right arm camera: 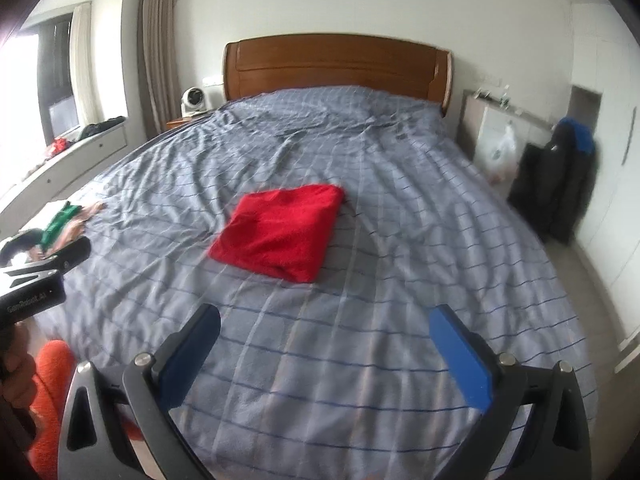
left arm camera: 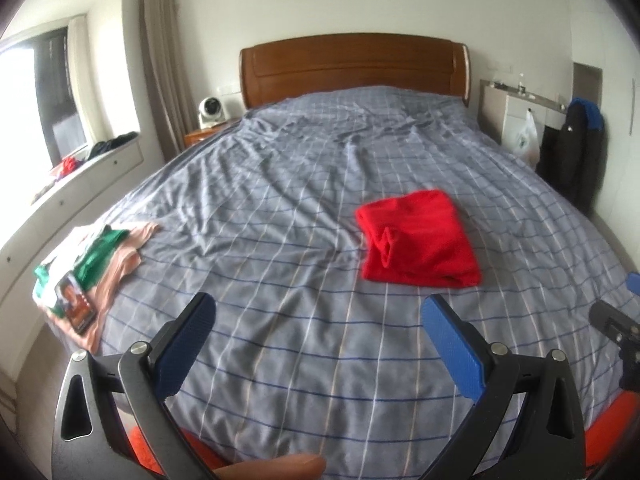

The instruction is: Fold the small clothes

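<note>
Each claw (left arm camera: 320, 312) has black arms, silver pivot screws and blue textured pads (left arm camera: 452, 344); orange sleeve (right arm camera: 52, 372).

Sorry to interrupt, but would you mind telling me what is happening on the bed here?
A person is folding small clothes with two tools. The left hand-held gripper and the right hand-held gripper are both open and empty, above the checked bedspread. A red garment lies folded in the middle of the bed. A pile of clothes, with a phone on it, waits at the left edge.
</note>
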The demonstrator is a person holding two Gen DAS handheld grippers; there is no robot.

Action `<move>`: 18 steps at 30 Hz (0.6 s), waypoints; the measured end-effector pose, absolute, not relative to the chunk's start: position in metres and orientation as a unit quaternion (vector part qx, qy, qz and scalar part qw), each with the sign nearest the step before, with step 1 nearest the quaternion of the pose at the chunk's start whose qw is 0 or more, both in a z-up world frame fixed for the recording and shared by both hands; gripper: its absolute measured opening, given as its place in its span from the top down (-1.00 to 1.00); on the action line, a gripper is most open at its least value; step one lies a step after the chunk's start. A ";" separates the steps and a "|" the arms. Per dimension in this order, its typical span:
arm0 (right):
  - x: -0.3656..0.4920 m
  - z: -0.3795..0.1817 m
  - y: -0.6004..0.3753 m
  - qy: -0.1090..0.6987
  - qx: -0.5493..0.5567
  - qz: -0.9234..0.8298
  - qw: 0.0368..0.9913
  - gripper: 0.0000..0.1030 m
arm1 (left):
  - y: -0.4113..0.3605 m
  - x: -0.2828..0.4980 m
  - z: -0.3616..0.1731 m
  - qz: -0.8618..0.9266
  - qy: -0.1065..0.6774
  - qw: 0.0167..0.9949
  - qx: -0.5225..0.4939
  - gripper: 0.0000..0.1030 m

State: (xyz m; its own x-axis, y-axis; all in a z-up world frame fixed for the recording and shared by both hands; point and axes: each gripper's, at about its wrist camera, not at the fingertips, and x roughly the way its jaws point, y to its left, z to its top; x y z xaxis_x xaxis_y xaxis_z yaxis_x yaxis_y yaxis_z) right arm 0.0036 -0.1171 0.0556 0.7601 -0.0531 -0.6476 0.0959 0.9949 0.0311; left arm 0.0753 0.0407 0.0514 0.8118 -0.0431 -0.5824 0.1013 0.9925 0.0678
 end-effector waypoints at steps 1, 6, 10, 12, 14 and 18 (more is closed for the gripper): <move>0.004 0.055 -0.117 0.346 0.036 -0.038 0.937 -0.99 | 0.040 0.075 0.051 -0.032 0.307 0.950 0.052 -1.00; 0.000 0.057 -0.113 0.333 0.015 -0.055 0.941 -0.99 | 0.037 0.074 0.049 -0.033 0.319 0.945 0.059 -1.00; -0.003 0.061 -0.109 0.326 0.005 -0.059 0.944 -0.99 | 0.031 0.070 0.049 -0.037 0.320 0.944 0.070 -1.00; -0.003 0.061 -0.107 0.326 0.000 -0.057 0.944 -0.99 | 0.029 0.069 0.050 -0.042 0.325 0.942 0.069 -1.00; -0.003 0.061 -0.105 0.327 -0.003 -0.056 0.944 -0.99 | 0.028 0.069 0.050 -0.045 0.328 0.941 0.068 -1.00; -0.005 0.061 -0.102 0.325 -0.011 -0.058 0.944 -0.99 | 0.028 0.068 0.050 -0.041 0.332 0.940 0.072 -1.00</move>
